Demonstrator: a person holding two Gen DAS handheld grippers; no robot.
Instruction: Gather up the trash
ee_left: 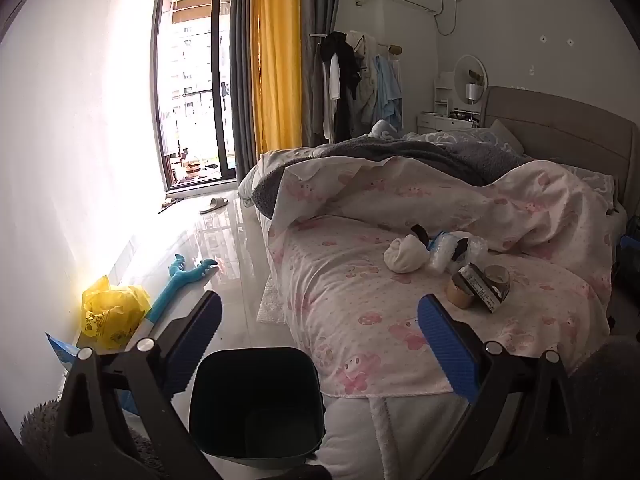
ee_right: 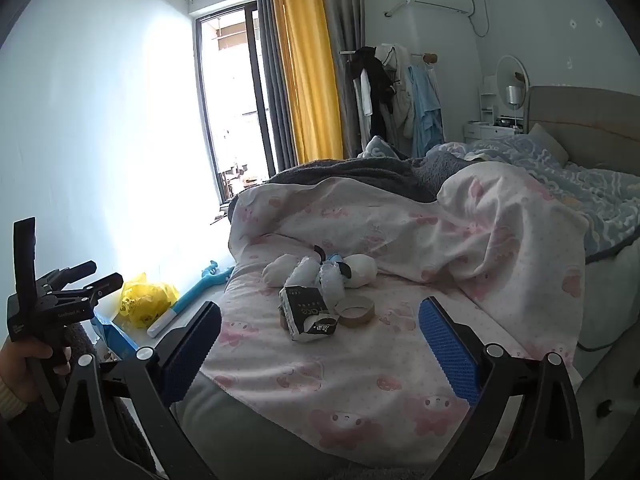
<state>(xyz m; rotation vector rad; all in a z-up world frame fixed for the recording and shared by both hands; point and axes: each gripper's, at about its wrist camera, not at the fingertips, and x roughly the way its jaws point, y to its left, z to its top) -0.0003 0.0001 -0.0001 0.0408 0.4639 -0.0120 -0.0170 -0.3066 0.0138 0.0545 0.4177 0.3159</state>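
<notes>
Lying in a loose heap on the bed (ee_right: 320,380), the trash is the anchor here: a crumpled dark carton (ee_right: 306,314) sits at the front of the heap, a brown tape roll (ee_right: 355,311) touches its right side, and just behind the carton are white wadded balls (ee_right: 360,266) and clear plastic wrapping (ee_right: 333,282). The dark bin (ee_left: 256,404) stands on the floor beside the bed's foot corner, well apart from the carton and lower than it. The right gripper (ee_right: 320,344) faces the carton with its jaws spread wide and nothing between them; the left gripper (ee_left: 320,336) is likewise spread and empty, hanging above the bin, nearer the bed's edge than the carton. The likely trouble is the clutter: closing on the carton could catch the tape roll or a fold of the soft pink sheet as well, and the crushed carton may slip or deform. Light plastic could also miss the bin on release.
</notes>
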